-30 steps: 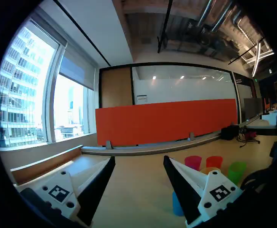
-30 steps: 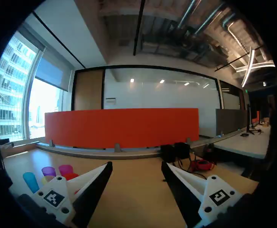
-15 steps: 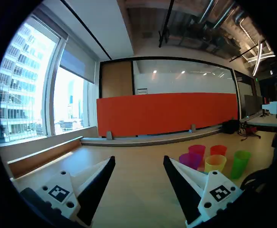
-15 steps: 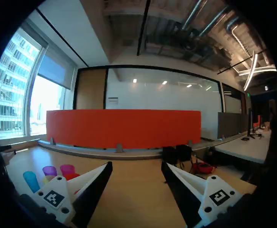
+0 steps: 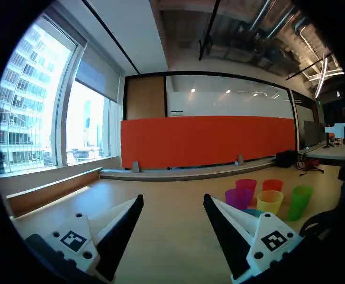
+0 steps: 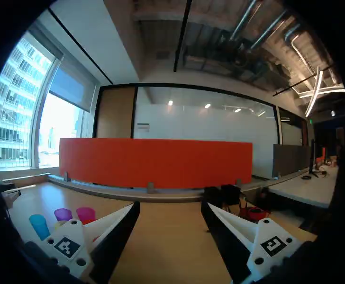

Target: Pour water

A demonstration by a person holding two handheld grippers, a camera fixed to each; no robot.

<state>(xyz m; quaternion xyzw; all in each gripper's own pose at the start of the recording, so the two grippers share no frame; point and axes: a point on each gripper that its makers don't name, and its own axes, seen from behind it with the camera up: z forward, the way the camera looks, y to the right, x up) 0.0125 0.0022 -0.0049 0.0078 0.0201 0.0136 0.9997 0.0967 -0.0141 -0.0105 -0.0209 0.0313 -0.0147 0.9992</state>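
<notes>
Left gripper view: the cups sit higher than a second ago, six in all on the table (image 5: 172, 246): pink cup (image 5: 246, 184), red cup (image 5: 272, 184), purple cup (image 5: 237, 198), yellow cup (image 5: 269, 201), green cup (image 5: 300, 201), blue cup (image 6: 40, 226). Left gripper (image 5: 172, 196) and right gripper (image 6: 170, 203) both gape wide, empty.

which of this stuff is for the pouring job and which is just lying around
For pouring: purple cup, pink cup, red cup, yellow cup, green cup, blue cup.

Just lying about: orange partition, black bag.
</notes>
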